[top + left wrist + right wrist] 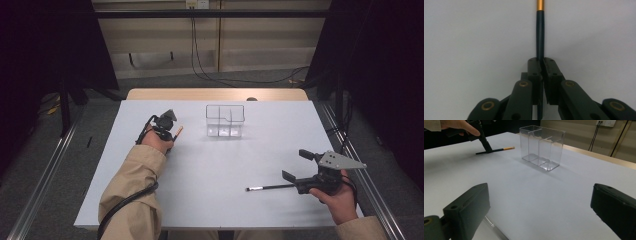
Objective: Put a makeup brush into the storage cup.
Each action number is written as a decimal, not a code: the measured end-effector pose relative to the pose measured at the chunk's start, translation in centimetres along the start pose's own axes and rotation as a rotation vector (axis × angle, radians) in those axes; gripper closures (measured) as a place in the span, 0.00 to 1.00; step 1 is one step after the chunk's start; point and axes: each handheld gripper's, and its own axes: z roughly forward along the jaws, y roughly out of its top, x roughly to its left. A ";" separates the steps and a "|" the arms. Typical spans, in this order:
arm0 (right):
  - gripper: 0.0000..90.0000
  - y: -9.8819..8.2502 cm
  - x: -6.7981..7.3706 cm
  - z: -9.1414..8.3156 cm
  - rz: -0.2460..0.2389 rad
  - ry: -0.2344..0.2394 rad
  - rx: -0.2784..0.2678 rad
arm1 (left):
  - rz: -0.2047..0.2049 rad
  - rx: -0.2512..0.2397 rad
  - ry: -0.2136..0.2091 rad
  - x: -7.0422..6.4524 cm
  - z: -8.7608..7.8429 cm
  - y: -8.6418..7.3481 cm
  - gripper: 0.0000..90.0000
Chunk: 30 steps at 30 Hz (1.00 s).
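Near the table's [210, 200] far edge, a clear box [225, 120] is standing with 3 compartments. Left of it, the left gripper [172, 134] is pinching a gold-banded brush [540, 30]. By the near right corner, the right gripper [296, 165] is gaping wide beside a black brush [270, 187] lying flat.

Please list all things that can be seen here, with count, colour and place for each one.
White table top: one, white, centre.
Clear plastic box with compartments: one, transparent, far middle of table.
Dark brush with gold band: one, held in left gripper.
Thin black brush with silver band: one, lying near right, under the right gripper.
Black cables: black, floor behind table.
Left gripper: black, closed on the brush.
Right gripper: black, jaws wide apart.
Beige sleeves: two.
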 end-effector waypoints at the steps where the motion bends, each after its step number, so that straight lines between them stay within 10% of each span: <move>1: 0.02 0.0 0.0 0.0 -0.001 -0.001 0.001 | -0.006 0.003 -0.002 0.0 0.0 0.0 0.94; 30: 0.02 0.0 0.0 0.0 -0.001 -0.001 -0.002 | -0.159 -0.385 -0.257 2.7 -1.1 -5.8 0.94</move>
